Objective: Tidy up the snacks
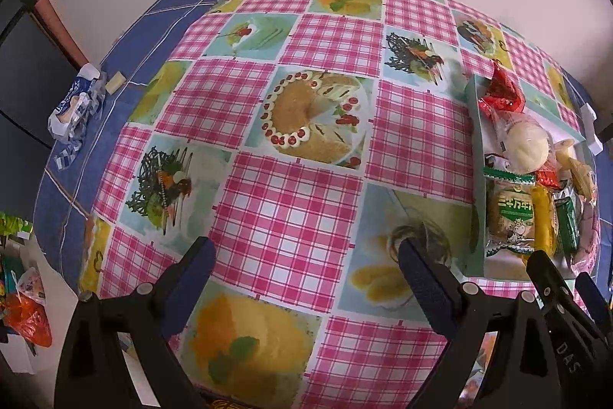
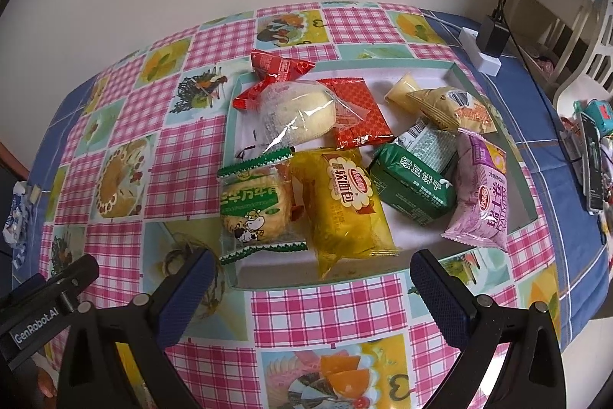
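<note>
Crinkly plastic wrappers fill the shallow tray [image 2: 458,73] at the centre of the right wrist view: a yellow bread pack [image 2: 346,207], a green biscuit pack [image 2: 413,184], a purple roll pack [image 2: 481,196] and a clear-wrapped bun [image 2: 299,112] lying partly on a red packet [image 2: 358,114]. Right gripper [image 2: 312,273] hovers at the tray's near edge, jaws spread wide, holding nothing. Left gripper [image 1: 306,253], equally wide and empty, hangs over bare tablecloth [image 1: 291,202]. Overlapping packs risk a double grab; slick film could slip, and soft bread could crush.
</note>
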`<state>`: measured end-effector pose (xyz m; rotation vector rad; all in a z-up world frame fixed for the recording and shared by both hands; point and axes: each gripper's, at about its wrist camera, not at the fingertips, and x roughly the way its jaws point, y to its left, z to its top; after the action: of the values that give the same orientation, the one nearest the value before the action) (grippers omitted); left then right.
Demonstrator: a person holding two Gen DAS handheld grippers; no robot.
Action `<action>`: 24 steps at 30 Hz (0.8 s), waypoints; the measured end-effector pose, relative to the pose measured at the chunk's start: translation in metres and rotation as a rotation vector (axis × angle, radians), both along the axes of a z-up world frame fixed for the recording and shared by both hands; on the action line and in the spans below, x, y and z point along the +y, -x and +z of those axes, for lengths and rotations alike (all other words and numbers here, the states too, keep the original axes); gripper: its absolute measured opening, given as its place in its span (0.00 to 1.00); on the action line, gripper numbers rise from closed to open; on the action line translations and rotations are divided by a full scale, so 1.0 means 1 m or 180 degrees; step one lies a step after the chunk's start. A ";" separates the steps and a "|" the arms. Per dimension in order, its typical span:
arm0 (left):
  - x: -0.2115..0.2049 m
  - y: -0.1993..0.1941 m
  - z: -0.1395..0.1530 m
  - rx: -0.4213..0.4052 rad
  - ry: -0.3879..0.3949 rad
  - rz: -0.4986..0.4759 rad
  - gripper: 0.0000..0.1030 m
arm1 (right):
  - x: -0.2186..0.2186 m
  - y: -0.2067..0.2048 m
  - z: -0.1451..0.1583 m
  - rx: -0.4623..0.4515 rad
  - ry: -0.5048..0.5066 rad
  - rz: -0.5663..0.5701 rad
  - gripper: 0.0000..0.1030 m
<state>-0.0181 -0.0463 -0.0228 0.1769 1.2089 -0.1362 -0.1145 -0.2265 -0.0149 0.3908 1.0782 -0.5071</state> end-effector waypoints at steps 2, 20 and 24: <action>0.000 0.000 0.000 -0.0007 -0.0003 -0.0007 0.94 | -0.001 0.000 -0.001 0.0011 -0.0012 -0.0004 1.00; 0.000 -0.001 -0.003 0.0040 -0.0011 -0.0020 0.94 | -0.001 0.000 -0.003 0.0037 0.0003 -0.0016 1.00; -0.001 -0.001 -0.003 0.0050 -0.0004 -0.0043 0.94 | -0.002 0.000 -0.003 0.0046 0.0010 -0.0026 1.00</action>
<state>-0.0172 -0.0473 -0.0259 0.1856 1.2236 -0.1488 -0.1141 -0.2290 -0.0177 0.3895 1.0900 -0.5195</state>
